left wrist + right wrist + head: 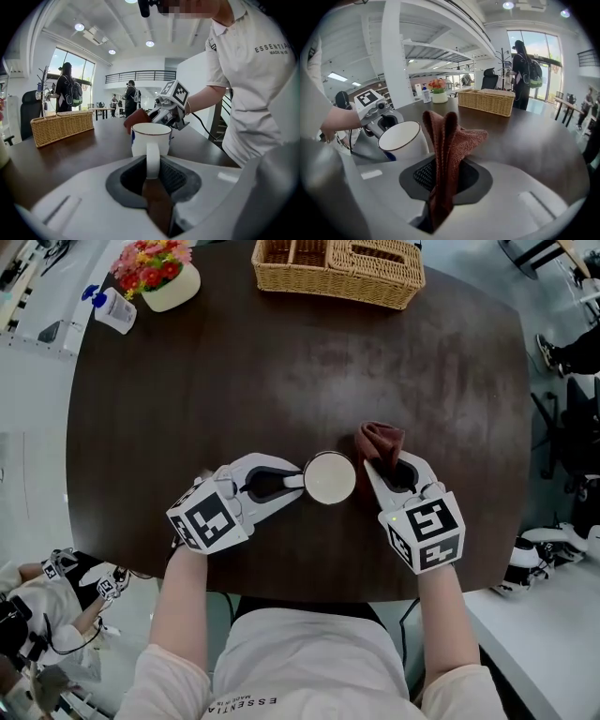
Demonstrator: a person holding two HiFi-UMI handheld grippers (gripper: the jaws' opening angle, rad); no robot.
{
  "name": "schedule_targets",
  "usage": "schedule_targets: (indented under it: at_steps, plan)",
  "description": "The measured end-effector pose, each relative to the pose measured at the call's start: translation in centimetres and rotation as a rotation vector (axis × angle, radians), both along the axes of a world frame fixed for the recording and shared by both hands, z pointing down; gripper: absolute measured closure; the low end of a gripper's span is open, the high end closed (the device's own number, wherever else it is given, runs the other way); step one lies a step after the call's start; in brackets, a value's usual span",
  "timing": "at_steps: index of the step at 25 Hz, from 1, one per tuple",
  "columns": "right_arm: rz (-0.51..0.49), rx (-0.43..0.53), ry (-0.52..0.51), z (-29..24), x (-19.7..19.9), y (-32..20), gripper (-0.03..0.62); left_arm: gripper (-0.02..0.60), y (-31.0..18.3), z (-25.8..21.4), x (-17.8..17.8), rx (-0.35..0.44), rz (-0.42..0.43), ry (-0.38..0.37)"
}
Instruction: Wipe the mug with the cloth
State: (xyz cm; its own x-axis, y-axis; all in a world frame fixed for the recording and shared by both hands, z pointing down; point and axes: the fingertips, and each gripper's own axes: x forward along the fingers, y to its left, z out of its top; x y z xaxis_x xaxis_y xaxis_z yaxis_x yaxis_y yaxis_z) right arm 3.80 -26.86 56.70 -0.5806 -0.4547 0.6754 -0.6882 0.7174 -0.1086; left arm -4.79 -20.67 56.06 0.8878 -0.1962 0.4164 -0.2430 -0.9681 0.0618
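White plastic nearest: left gripper (292, 483) clamped shut on mug handle (153, 158), handle edge-on between the jaws, loop upright. Right gripper (382, 468) closed on cloth (446, 149), rust-brown terry, pinched at its lower fold, free end standing up and flopping forward past the tips.

Just beyond left gripper tips: mug (329, 478), upright on table (281, 381), mouth up, nothing visible inside, blue mark low on the wall.

Key relation: mug directly left of right gripper, just beside it, rim roughly level with the cloth's free end. Contact between cloth and mug wall not certain; looks like a thin gap in head view. From left gripper: cloth straight ahead past mug's far side, slightly left. Handle axis pointing back into left gripper, so far wall and right-hand wall open to the cloth.

Judged step: mug steadied, cloth alongside, wiping contact not yet clearly made. Next move probably a short sideways press of right gripper leftward onto wall or rim, left gripper bracing against the push. Possible risk: mug twisting about the handle.

Farther ahead of both grippers, well apart: wicker basket (337, 268). Ahead-left: flower pot (161, 279), small bottle (114, 309). Beyond table: people (525, 70) standing.
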Motion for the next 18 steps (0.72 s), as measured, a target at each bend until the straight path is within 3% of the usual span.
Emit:
schedule_targets:
  at_steps: [12, 18]
  plan:
    - [-0.196, 0.027, 0.104, 1.5, -2.2, 4.1, 0.514, 0.506, -0.1, 0.4, -0.2, -0.008, -0.013, 0.015]
    - [-0.209, -0.025, 0.089, 1.8, -2.6, 6.7, 0.513, 0.506, -0.1, 0.3, -0.1, -0.010, -0.011, 0.007]
